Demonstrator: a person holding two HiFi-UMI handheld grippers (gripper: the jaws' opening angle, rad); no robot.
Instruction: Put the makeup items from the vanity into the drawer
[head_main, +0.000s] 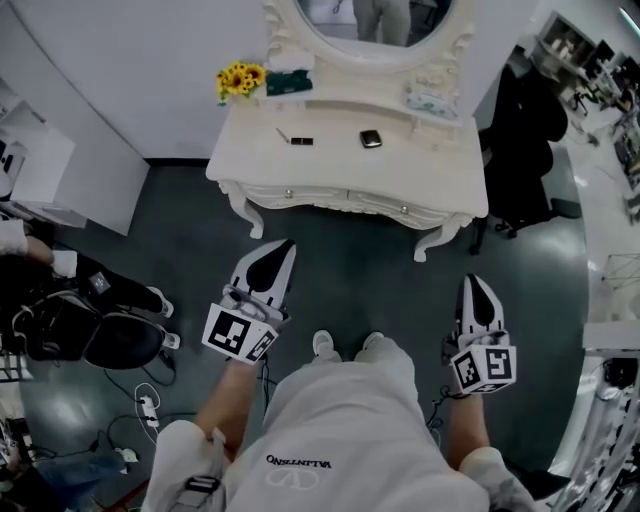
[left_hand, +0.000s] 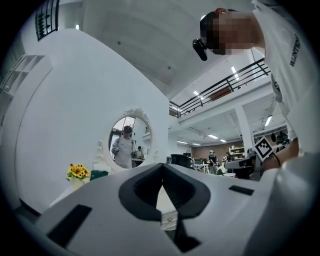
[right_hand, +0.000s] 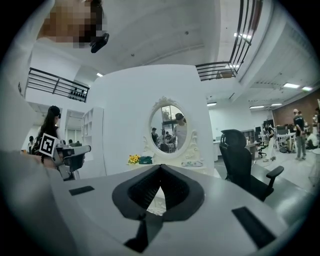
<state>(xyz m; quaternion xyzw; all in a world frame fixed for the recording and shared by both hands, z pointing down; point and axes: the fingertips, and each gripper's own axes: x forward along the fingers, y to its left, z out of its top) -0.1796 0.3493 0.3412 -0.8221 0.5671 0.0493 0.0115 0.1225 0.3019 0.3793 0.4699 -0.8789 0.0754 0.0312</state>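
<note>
My left gripper (head_main: 275, 258) and right gripper (head_main: 477, 295) sit low in the head view, each with jaws pressed together on nothing, both well short of the vanity (head_main: 330, 160) at upper centre; the makeup, a small dark compact (head_main: 371, 138) and a slim dark stick (head_main: 298, 140), lies on its top; the drawer (head_main: 305, 197) beneath is closed. Risks as I judge them: its small knob slipping from my jaws; the flat stick skidding toward the sunflowers (head_main: 240, 78).

Open-plan office: swivel chair (right_hand: 240, 156), desks (head_main: 572, 42), mezzanine railing (right_hand: 54, 84).
</note>
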